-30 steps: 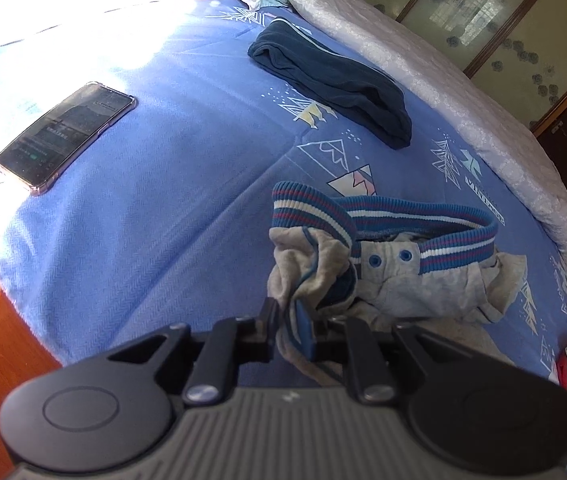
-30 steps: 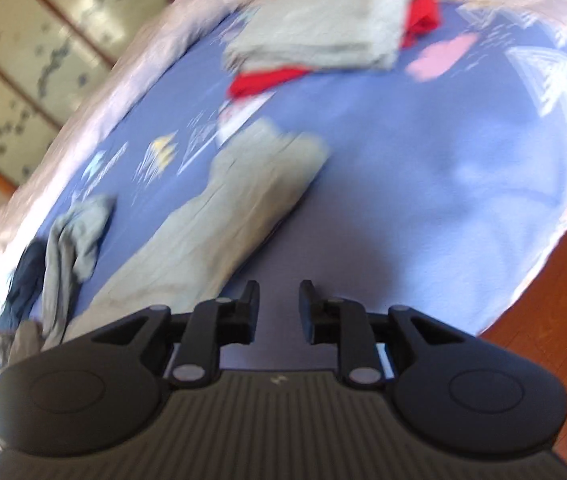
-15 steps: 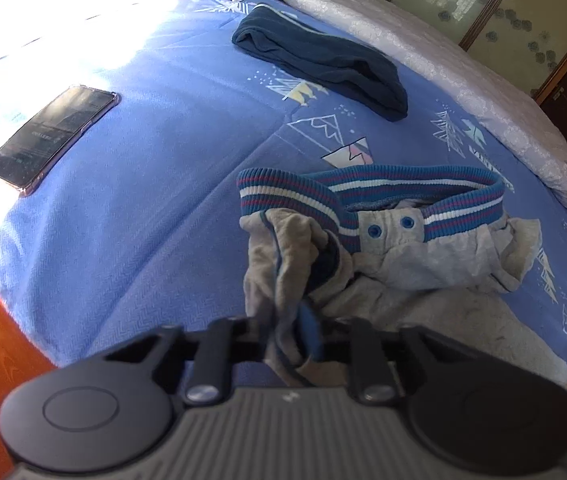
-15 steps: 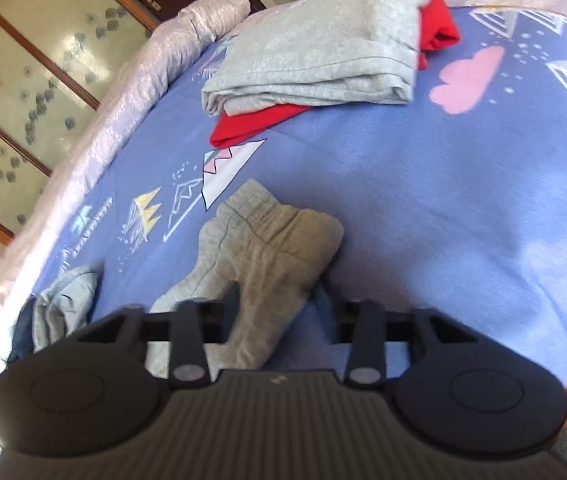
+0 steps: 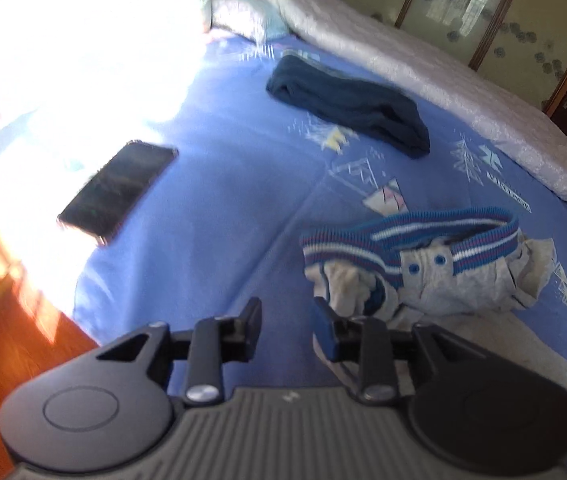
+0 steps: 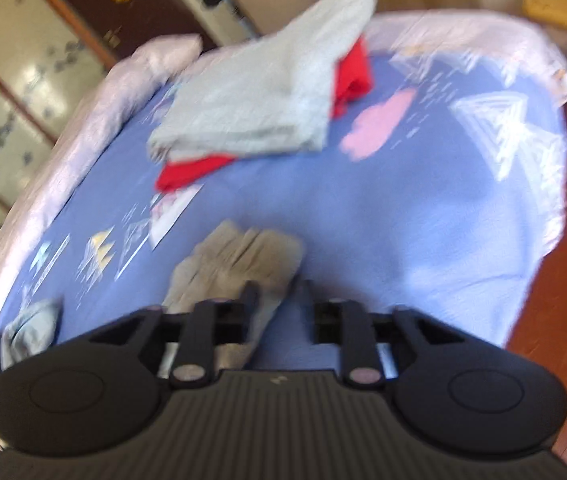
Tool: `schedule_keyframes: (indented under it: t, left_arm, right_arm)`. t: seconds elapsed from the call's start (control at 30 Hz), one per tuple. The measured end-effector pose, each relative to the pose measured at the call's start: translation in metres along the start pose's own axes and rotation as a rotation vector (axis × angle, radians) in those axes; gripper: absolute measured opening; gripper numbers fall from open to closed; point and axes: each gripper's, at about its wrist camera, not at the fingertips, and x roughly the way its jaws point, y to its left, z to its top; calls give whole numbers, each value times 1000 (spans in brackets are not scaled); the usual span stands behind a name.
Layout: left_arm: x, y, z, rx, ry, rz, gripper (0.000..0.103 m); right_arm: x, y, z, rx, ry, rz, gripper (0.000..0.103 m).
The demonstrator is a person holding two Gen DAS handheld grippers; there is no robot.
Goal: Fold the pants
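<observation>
bed sheet (image 5: 219,208) — pants (image 5: 435,276) on it | phone (image 5: 117,190) left of pants | folded garment (image 5: 347,104) behind pants

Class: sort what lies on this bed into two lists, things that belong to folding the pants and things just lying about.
Belongs to the job:
grey pants
left gripper
right gripper

Just lying about:
phone
navy garment
folded grey and red clothes
</observation>
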Motion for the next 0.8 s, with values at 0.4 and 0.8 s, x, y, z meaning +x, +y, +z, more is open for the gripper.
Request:
schedule_keyframes:
  t: [0.4,0.8]
  left_arm:
    - [51,-192,29,620,-139,-248,73]
    - [66,-119,97,173,-211,-128,3]
  right_arm:
    - [-24,29,-1,-65,-40,54,42]
    - [18,178,-21,-395,95,322,42]
